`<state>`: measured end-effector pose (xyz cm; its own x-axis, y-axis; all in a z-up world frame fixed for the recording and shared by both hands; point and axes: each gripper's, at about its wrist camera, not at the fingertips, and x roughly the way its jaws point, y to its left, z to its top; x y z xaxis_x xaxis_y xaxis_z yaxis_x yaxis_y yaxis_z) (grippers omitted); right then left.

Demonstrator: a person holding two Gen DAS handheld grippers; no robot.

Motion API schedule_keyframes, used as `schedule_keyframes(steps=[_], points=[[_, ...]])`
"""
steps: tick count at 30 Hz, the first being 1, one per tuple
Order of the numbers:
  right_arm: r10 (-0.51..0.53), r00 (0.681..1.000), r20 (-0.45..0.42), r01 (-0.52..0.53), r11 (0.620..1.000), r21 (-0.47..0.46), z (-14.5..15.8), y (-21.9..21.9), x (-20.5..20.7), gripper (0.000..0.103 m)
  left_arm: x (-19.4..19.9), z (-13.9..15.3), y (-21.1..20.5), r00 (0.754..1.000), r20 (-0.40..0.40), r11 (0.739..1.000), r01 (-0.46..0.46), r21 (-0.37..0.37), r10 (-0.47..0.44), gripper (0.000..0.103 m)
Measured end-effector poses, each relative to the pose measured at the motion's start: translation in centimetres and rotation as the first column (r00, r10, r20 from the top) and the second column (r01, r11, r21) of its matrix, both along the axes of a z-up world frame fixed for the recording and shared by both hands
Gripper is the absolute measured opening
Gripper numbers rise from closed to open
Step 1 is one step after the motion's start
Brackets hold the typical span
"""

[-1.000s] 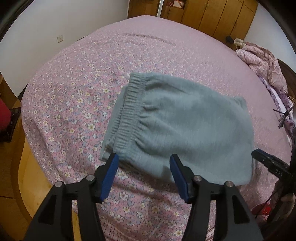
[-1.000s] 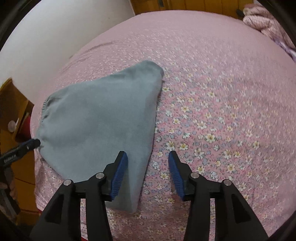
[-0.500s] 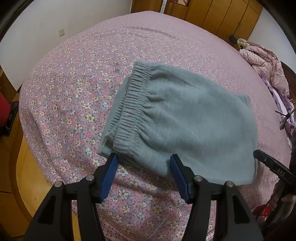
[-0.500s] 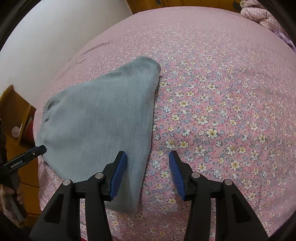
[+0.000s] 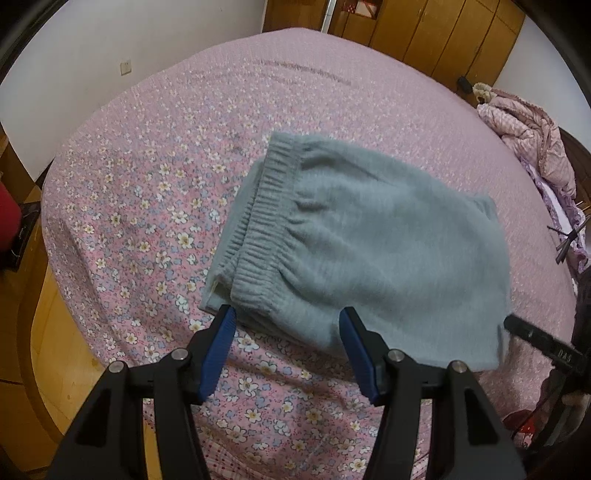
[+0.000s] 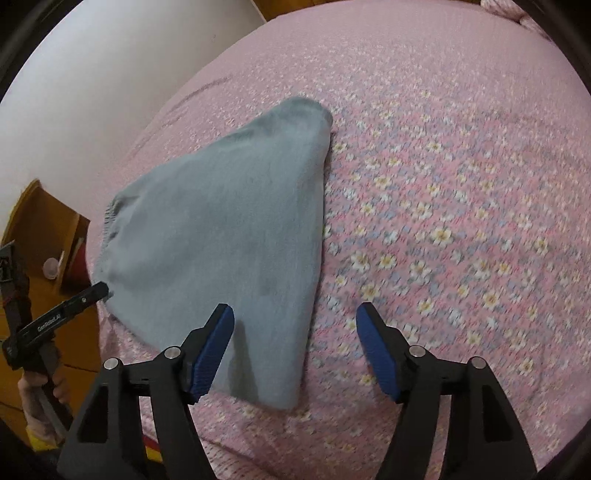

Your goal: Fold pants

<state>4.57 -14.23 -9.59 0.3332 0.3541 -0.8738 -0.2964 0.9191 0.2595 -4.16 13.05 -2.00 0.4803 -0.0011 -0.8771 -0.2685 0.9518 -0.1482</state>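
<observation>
Grey-green pants (image 5: 369,251) lie folded into a compact bundle on the pink floral bed (image 5: 147,177), elastic waistband to the left. My left gripper (image 5: 286,325) hovers open just before the bundle's near waistband corner, nothing between its blue pads. In the right wrist view the same pants (image 6: 229,240) spread as a wedge, the folded end nearest. My right gripper (image 6: 295,325) is open above the bundle's near right edge, holding nothing. The other gripper's black tip (image 6: 88,295) sits at the waistband corner.
A pile of pink bedding (image 5: 532,140) lies at the bed's far right. Wooden wardrobes (image 5: 424,33) stand behind the bed. The bed's wooden frame (image 5: 48,332) and floor are at near left. A person's hand (image 6: 40,391) holds the left tool.
Both grippers have stayed open and shifted only slightly; the right gripper's jaws have spread wider. The pants lie as before.
</observation>
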Motion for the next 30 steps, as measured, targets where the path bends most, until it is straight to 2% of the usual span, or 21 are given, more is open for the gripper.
schedule_keyframes(steps=[4,6,7,8,10,13,18,20,22,26,30], points=[[-0.025,1.000,-0.003,0.025,0.999,0.035,0.0,-0.6,0.1,0.068,-0.2,1.0,-0.2,0.999,0.032,1.000,-0.001,0.012,0.001,0.061],[-0.026,1.000,0.003,0.026,0.999,0.040,0.2,-0.9,0.2,0.058,-0.3,1.5,-0.3,0.999,0.052,1.000,-0.004,0.028,0.003,0.061],[-0.017,1.000,0.001,0.017,0.998,0.054,0.2,-0.9,0.2,0.046,-0.4,1.8,-0.5,0.998,0.065,1.000,-0.005,0.030,0.003,0.061],[-0.006,1.000,-0.005,0.006,0.998,0.064,0.3,-1.0,0.3,0.042,-0.4,2.0,-0.6,0.997,0.077,1.000,-0.003,0.029,0.001,0.059],[0.010,1.000,-0.013,-0.009,0.998,0.064,0.1,-0.7,0.3,0.042,-0.6,2.4,-0.8,0.995,0.101,1.000,0.010,0.025,-0.013,0.042],[0.013,1.000,-0.005,-0.012,0.998,0.059,-0.2,-0.4,0.5,0.042,-0.5,2.6,-1.2,0.993,0.117,0.999,0.029,0.020,-0.031,0.034],[-0.012,1.000,-0.001,0.012,0.993,0.114,-0.2,-1.3,1.0,0.042,0.3,0.6,-1.3,0.996,0.077,0.999,0.038,0.018,-0.039,0.030],[-0.016,1.000,0.010,0.015,0.993,0.117,-0.1,-1.4,1.3,0.042,0.6,-0.8,-1.0,0.999,0.044,1.000,0.023,-0.005,-0.023,0.028],[-0.014,1.000,0.025,0.011,0.994,0.109,0.1,-1.0,1.4,0.041,0.6,-0.8,-0.9,0.999,0.051,1.000,0.018,-0.016,-0.017,0.028],[0.000,0.999,0.051,-0.005,0.996,0.090,0.7,-0.1,1.4,0.018,0.5,-0.1,-1.2,0.998,0.057,1.000,0.028,-0.011,-0.027,0.028],[0.035,0.996,0.085,-0.045,0.993,0.114,2.5,0.3,0.7,0.014,0.4,0.2,-1.6,0.997,0.062,0.999,0.036,-0.014,-0.035,0.028]])
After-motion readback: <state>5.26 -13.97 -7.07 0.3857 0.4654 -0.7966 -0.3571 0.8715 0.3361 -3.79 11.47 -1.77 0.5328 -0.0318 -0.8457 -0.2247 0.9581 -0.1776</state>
